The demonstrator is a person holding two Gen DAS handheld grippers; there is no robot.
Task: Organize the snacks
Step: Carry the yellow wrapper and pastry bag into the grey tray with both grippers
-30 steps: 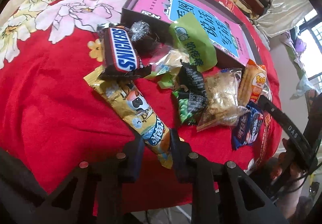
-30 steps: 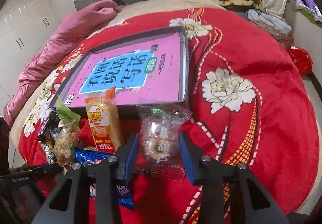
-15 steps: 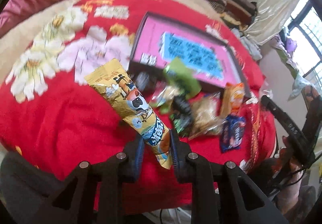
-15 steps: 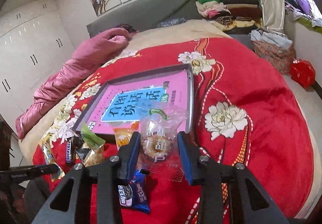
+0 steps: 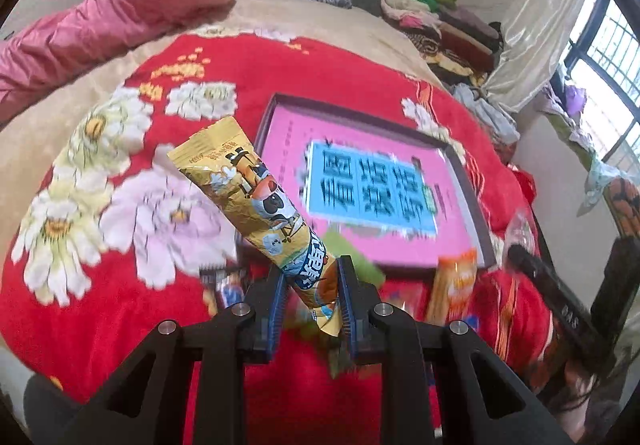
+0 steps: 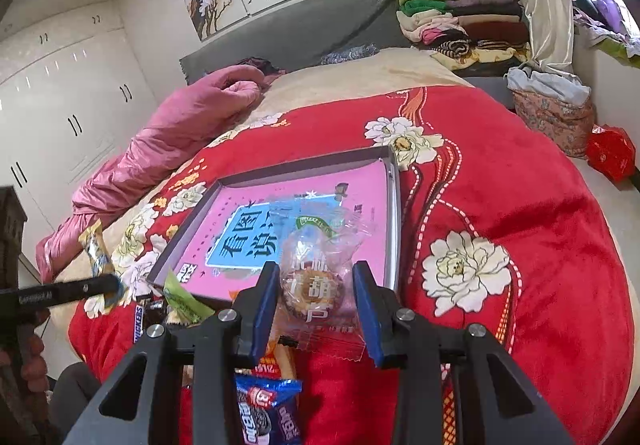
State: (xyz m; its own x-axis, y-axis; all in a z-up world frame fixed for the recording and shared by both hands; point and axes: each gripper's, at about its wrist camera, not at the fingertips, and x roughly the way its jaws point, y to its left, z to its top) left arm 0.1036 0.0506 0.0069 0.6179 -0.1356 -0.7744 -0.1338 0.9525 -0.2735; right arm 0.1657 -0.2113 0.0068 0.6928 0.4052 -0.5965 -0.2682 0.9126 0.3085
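both snack packets now sit higher above the red floral blanket (image 6: 520,205) than a second ago, raised clear of the snack pile.
item: left tongs (image 5: 311,295), closed on the lower end of a yellow stick packet (image 5: 256,201); packet tilts up and to the left, its top end free in the air.
item: right tongs (image 6: 316,299), pressed in against the sides of a clear-wrapped round pastry (image 6: 314,287), held in front of the box.
item: shallow dark-rimmed box (image 6: 394,181), pink and blue printed sheet inside, resting on the bed.
item: loose snacks on the blanket just in front of the box: orange packet (image 5: 456,285), green packet (image 6: 182,299), snickers bar (image 6: 139,319), blue oreo packet (image 6: 266,409).
item: pink quilt (image 6: 168,137), bunched along the bed's far left side.
item: folded clothes (image 6: 460,21), stacked at the head of the bed.
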